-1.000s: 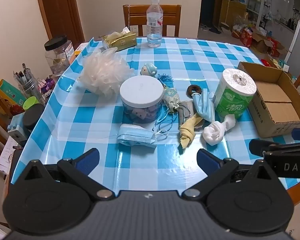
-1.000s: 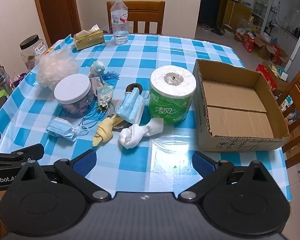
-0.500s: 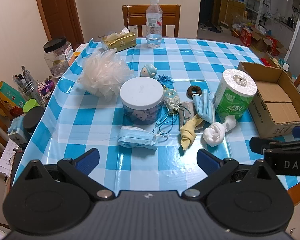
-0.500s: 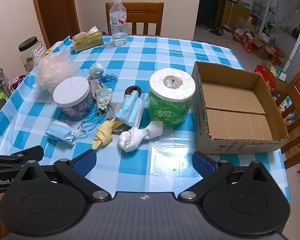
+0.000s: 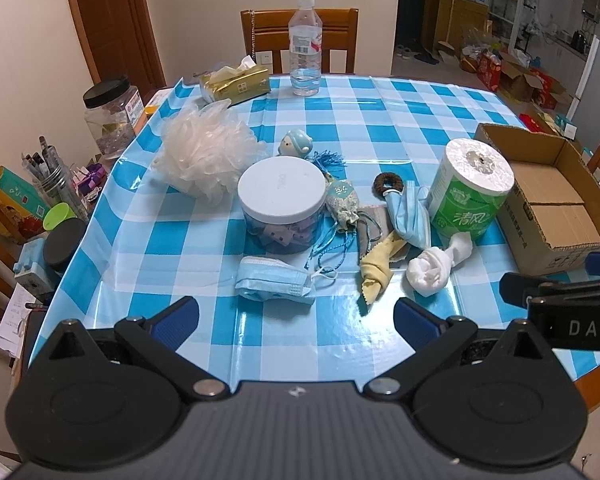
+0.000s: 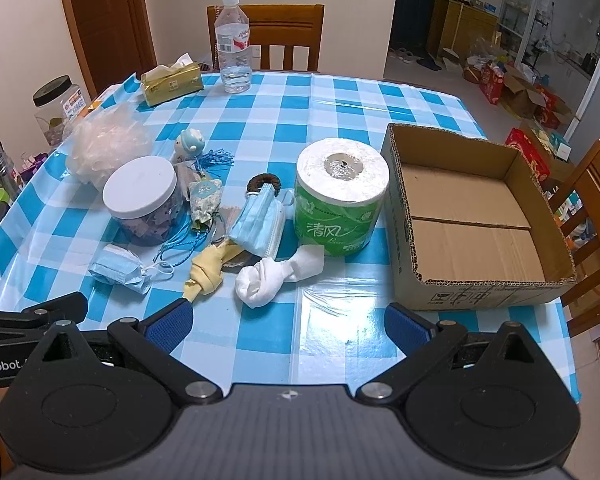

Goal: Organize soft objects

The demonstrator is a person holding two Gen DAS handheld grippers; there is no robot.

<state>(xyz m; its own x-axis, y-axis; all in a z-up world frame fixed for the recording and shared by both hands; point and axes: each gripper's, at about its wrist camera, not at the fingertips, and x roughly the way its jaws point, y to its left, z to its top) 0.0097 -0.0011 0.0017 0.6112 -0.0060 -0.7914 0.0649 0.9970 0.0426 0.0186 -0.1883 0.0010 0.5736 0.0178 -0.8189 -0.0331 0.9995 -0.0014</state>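
Observation:
Soft things lie mid-table: a folded blue mask (image 5: 275, 281) (image 6: 118, 272), a second blue mask (image 5: 408, 216) (image 6: 260, 222), a knotted yellow cloth (image 5: 376, 270) (image 6: 206, 274), a rolled white sock (image 5: 436, 266) (image 6: 278, 276), a white mesh pouf (image 5: 206, 158) (image 6: 106, 148) and a small fabric pouch (image 5: 342, 204) (image 6: 206, 200). An empty cardboard box (image 5: 548, 196) (image 6: 472, 216) stands at the right. My left gripper (image 5: 296, 314) and right gripper (image 6: 286, 320) are both open and empty above the table's near edge.
A toilet roll (image 5: 470, 192) (image 6: 340, 196), a white-lidded jar (image 5: 282, 204) (image 6: 142, 200), a figurine (image 5: 296, 142), a water bottle (image 5: 305, 46), a tissue pack (image 5: 236, 84) and a brown ring (image 5: 388, 182) stand on the checked table (image 5: 380, 120). Chairs stand behind and right.
Both grippers have drawn slightly back and up from the table; nothing on the table has moved.

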